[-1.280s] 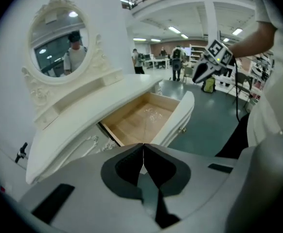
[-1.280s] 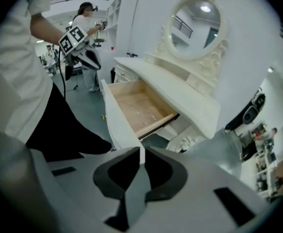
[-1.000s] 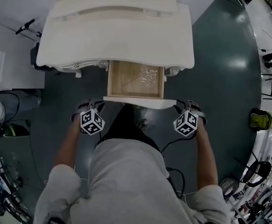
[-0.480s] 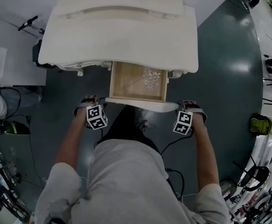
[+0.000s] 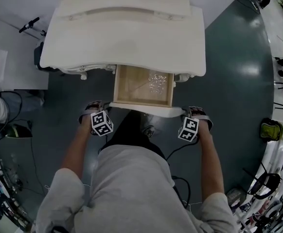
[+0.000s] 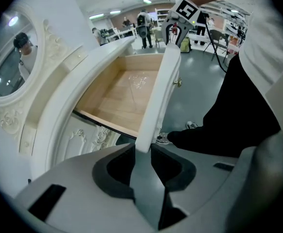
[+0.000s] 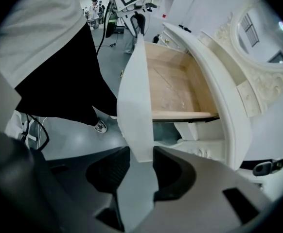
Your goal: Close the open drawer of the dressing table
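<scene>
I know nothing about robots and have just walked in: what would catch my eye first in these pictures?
A cream dressing table stands at the top of the head view, its middle drawer pulled open and showing a bare wood bottom. Below it, the left gripper and right gripper have just been closing their jaws, one on each end of the white drawer front.

The head camera sits above the person and looks steeply down, from well off, on the table (image 5: 122, 38), the open drawer (image 5: 142, 84) and both grippers. The cameras on the left gripper (image 6: 142, 148) and right gripper (image 7: 141, 152) sit close behind their jaws, which have just been closing with the ends of the drawer front (image 5: 144, 108) between them. Each looks along that front toward the other gripper. All three views share the drawer.
</scene>
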